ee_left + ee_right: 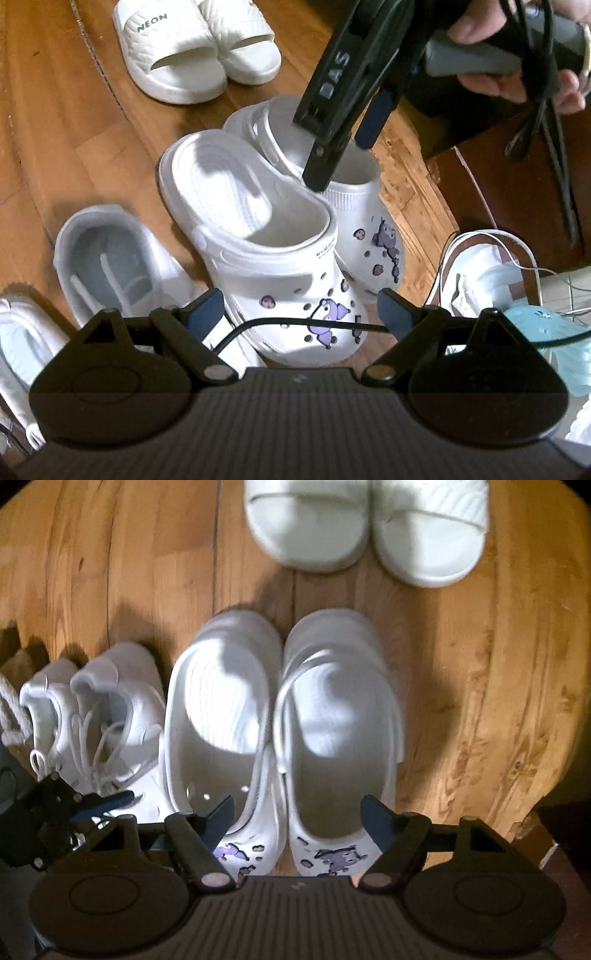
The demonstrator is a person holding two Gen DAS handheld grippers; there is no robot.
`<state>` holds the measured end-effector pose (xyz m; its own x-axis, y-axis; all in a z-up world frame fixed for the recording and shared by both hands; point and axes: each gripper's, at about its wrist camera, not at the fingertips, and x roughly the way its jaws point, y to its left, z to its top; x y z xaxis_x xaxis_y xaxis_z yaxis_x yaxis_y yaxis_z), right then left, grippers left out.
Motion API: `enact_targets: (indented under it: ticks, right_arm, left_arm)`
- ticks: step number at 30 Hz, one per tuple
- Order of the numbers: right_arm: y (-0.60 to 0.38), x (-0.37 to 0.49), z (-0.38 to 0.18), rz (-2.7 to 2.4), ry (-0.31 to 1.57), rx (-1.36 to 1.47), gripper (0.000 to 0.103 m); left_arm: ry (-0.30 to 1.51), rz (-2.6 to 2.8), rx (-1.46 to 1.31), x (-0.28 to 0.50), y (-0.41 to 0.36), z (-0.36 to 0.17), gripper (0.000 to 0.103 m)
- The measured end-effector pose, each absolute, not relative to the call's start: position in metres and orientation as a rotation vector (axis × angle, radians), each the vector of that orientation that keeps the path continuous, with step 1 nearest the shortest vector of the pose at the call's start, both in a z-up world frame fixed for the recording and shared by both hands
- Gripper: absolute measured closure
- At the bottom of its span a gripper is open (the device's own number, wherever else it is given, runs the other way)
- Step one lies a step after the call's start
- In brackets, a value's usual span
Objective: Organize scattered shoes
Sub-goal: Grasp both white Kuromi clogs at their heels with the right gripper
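Left gripper [299, 314] hanging spread over the nearer white clog [258, 240], gripping nothing. Right gripper [343, 162] also spread, one finger dipping inside the farther clog [354, 206], likely nudging it parallel to its mate. White sneakers [99, 716] lying alongside; NEON slides [195, 48] sitting paired beyond on the wood floor [55, 129].
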<state>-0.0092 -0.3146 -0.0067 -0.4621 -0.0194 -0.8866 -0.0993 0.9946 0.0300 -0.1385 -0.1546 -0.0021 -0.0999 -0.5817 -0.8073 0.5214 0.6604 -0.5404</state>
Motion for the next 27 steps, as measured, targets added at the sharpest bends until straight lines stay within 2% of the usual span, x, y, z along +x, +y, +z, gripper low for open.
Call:
enact_targets:
  ticks: [17, 19, 23, 26, 27]
  right_arm:
    - [-0.281, -0.019, -0.064, 0.051, 2.149, -0.197, 0.026]
    - [-0.281, -0.024, -0.077, 0.028, 2.167, -0.228, 0.021]
    - [-0.288, -0.024, -0.082, -0.011, 2.165, -0.181, 0.021]
    - [-0.287, -0.022, -0.08, -0.002, 2.153, -0.146, 0.033]
    - [-0.286, -0.02, -0.079, -0.006, 2.149, -0.129, 0.061]
  left_arm:
    - [1.401, -0.885, -0.058, -0.136, -0.152, -0.01, 0.01]
    - [1.399, -0.872, -0.052, -0.135, -0.15, -0.011, 0.01]
    - [1.396, -0.872, -0.059, -0.134, -0.146, -0.011, 0.01]
    - [1.391, -0.875, -0.059, -0.136, -0.146, -0.01, 0.01]
    - [1.39, -0.875, -0.058, -0.136, -0.146, -0.01, 0.01]
